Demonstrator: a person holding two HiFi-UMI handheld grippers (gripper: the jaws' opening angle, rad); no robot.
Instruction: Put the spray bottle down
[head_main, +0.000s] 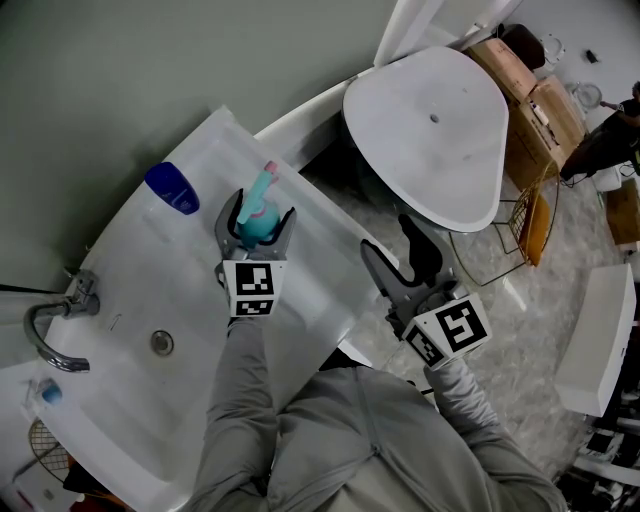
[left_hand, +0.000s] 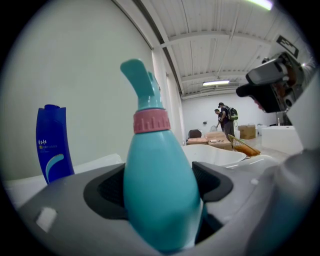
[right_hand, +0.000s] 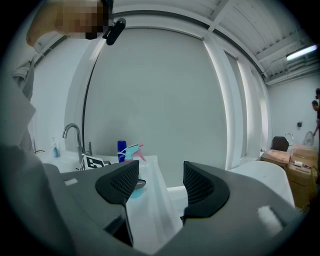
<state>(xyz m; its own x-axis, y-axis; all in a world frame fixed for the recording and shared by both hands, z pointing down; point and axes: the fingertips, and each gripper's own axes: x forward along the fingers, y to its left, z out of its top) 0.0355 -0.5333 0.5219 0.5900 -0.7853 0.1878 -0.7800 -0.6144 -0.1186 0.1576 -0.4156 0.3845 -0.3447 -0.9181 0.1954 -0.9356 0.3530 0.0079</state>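
1. The spray bottle has a teal, pear-shaped body, a pink collar and a teal trigger head.
2. It stands upright between the jaws of the left tool.
3. Both jaws press against its wide lower body.

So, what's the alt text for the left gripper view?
A teal spray bottle with a pink collar stands upright, clamped in the dark jaws of the left gripper. Behind it, at left, a blue bottle stands by a pale wall.
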